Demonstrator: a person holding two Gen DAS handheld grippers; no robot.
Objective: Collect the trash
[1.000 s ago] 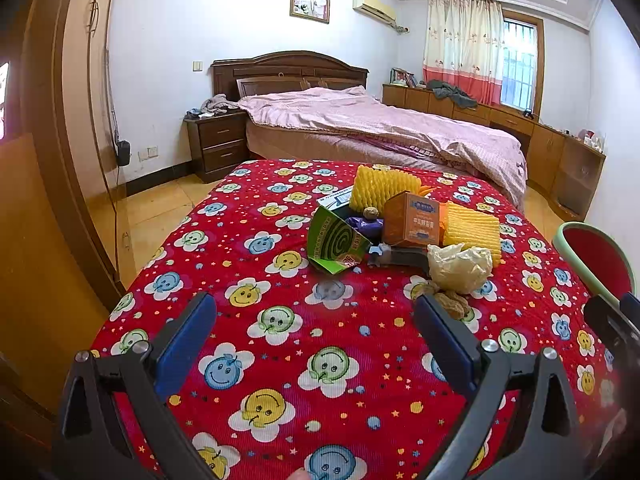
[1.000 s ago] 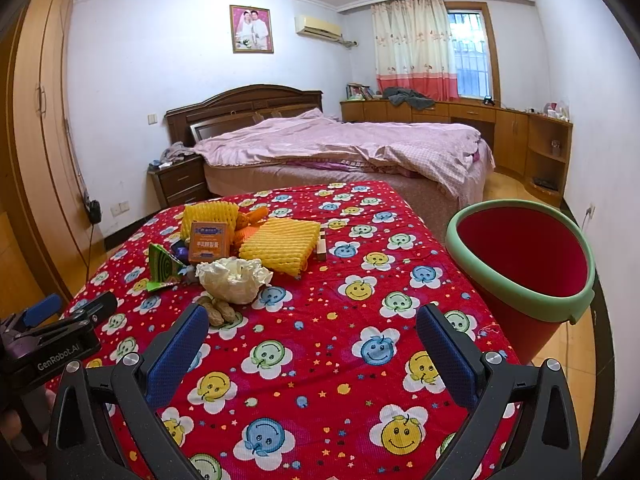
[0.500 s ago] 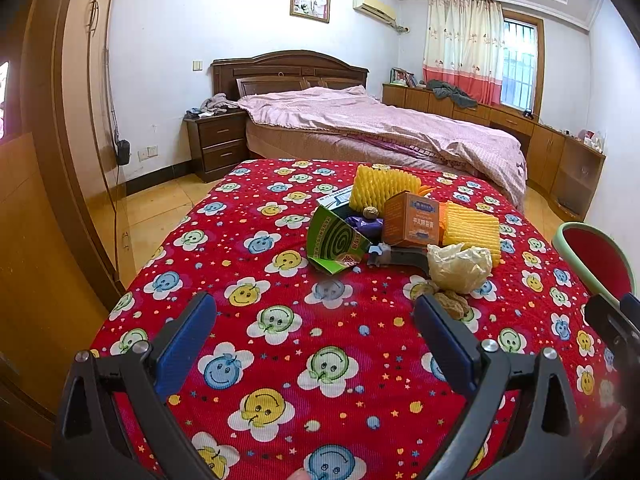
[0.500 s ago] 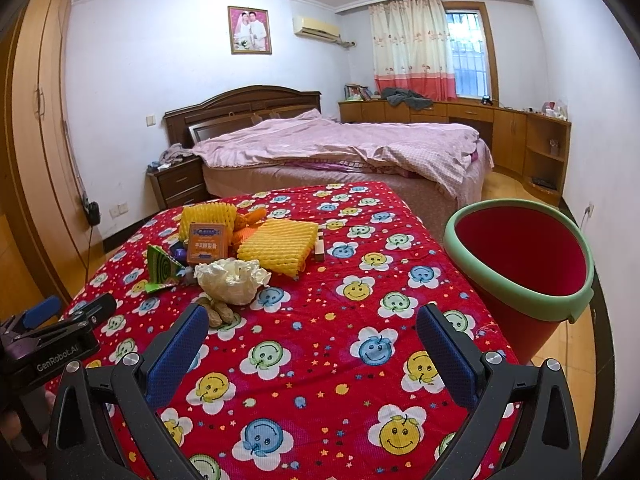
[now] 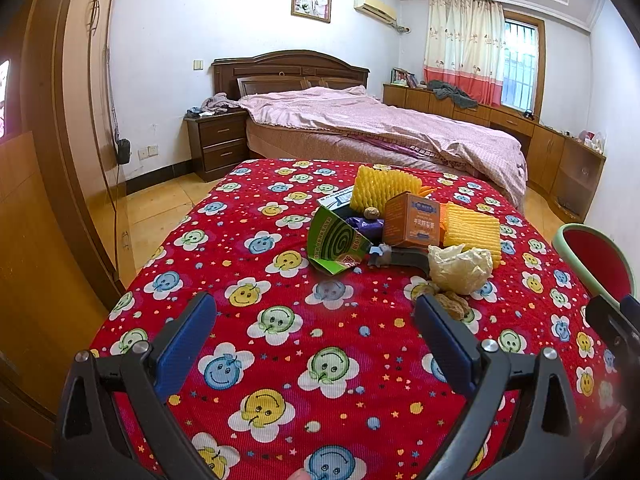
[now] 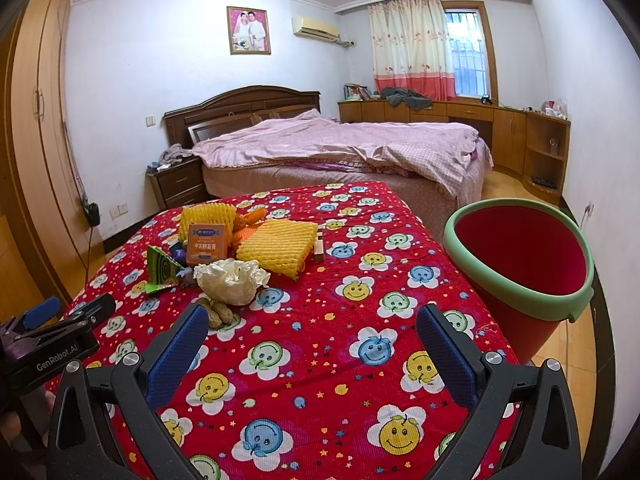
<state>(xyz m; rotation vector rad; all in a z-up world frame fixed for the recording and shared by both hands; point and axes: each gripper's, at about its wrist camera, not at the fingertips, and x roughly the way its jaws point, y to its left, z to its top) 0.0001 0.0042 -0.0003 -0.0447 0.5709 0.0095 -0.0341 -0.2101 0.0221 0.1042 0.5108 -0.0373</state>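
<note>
Both claws were held over a table w/ a red smiley-print cloth [image 5: 280,344]. Left gripper [image 5: 315,312] was seen spread wide, nothing between its blue pads; right gripper [image 6: 313,322] likewise wide apart & empty. Trash was piled mid-table: green coil box [image 5: 335,244], orange carton [image 5: 412,221], yellow foam nets [image 6: 277,245], crumpled white wrapper [image 6: 231,281], peanut shells [image 6: 218,313] just beside right gripper's left pad. A red bin w/ green rim [image 6: 520,294] was seen off the table's right edge.

Black hand-held gripper [image 5: 315,312], blue pads [image 5: 186,340], silver screws.
</note>
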